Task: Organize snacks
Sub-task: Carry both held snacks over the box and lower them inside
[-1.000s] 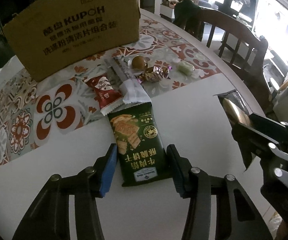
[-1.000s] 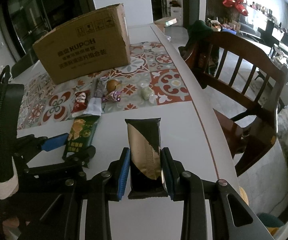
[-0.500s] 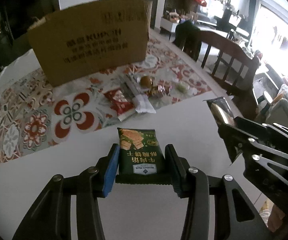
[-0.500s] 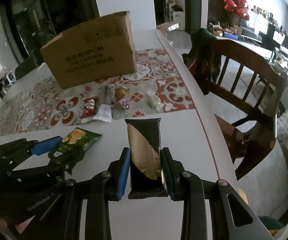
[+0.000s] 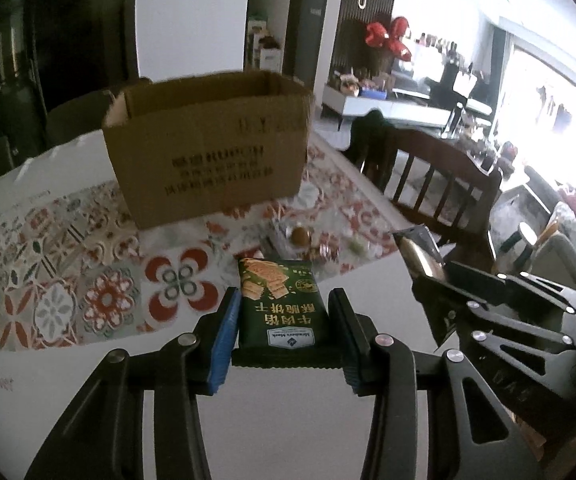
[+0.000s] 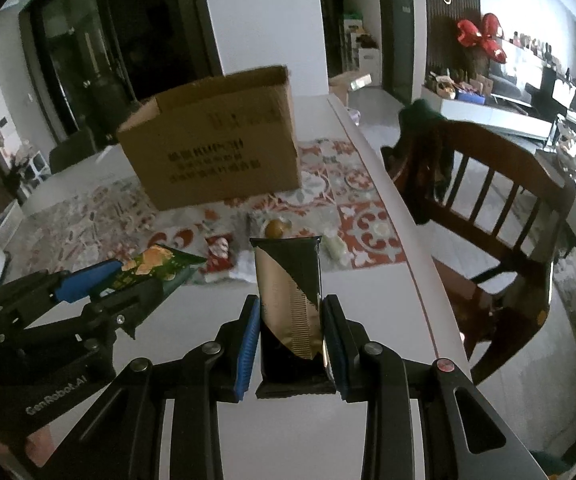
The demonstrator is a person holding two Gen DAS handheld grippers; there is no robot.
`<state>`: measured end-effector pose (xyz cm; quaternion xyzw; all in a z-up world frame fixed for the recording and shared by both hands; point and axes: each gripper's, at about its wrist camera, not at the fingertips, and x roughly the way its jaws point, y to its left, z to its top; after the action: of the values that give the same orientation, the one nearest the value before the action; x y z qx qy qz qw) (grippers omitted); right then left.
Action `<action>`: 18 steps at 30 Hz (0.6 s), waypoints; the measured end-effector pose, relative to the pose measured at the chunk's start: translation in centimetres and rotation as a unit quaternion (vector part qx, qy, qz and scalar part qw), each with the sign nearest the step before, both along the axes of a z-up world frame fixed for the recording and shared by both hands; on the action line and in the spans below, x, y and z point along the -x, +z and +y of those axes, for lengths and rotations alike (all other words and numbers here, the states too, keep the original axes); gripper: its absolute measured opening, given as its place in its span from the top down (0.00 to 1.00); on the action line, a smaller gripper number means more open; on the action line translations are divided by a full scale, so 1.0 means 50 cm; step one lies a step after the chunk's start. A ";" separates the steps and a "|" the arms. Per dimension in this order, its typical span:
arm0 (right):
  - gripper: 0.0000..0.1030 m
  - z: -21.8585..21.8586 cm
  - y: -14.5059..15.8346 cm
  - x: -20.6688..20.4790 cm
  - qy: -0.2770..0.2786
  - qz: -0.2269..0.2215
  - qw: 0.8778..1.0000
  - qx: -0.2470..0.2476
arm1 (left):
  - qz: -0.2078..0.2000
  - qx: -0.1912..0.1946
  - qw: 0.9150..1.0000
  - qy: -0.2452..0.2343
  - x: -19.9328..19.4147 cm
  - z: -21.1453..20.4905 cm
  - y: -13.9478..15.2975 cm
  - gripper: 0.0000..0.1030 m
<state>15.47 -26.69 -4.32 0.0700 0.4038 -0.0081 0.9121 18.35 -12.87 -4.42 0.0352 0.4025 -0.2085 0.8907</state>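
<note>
A green cracker packet [image 5: 280,307] is gripped between the fingers of the left gripper [image 5: 283,338], which are part-way closed and pressed against its two long edges; the packet is held clear of the white tabletop [image 5: 288,420], its printed face upward. In the right wrist view the same packet [image 6: 155,266] is seen projecting from the left gripper [image 6: 99,284] at the left.

A black-and-gold snack packet [image 6: 290,304] is clamped between the narrowly spaced fingers of the right gripper [image 6: 291,344], its far end pointing toward the box. In the left wrist view this packet [image 5: 418,250] and the right gripper [image 5: 448,280] are seen at the right.

Farther along the tabletop an open cardboard box [image 6: 213,140] with blurred printing is stood on a patterned red-and-white mat [image 5: 67,256]. Between the box and the held packets, several small snacks are left on the mat: a red sachet [image 6: 219,249], a round brown sweet [image 6: 275,227] and a pale green wrapped sweet [image 6: 338,247]. A wooden chair [image 6: 500,216] is placed beside the tabletop on the right.
</note>
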 end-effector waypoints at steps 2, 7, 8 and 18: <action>0.68 0.004 0.013 -0.003 0.003 -0.009 1.000 -0.001 | -0.009 0.003 1.000 0.002 -0.004 0.004 0.015 0.57; 0.68 0.014 0.046 -0.018 0.009 -0.029 1.000 -0.001 | -0.037 0.009 0.999 0.007 -0.020 0.015 0.054 0.57; 0.68 0.016 0.054 -0.022 0.010 -0.034 0.999 -0.002 | -0.040 0.010 0.999 0.008 -0.023 0.017 0.059 0.57; 0.68 0.032 0.118 -0.074 0.021 -0.077 0.997 -0.006 | -0.084 0.022 0.996 0.022 -0.068 0.041 0.128 0.57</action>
<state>19.16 -25.10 1.57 0.0676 0.3337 0.0193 0.9401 21.76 -10.84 1.97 0.0238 0.3225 -0.1936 0.9262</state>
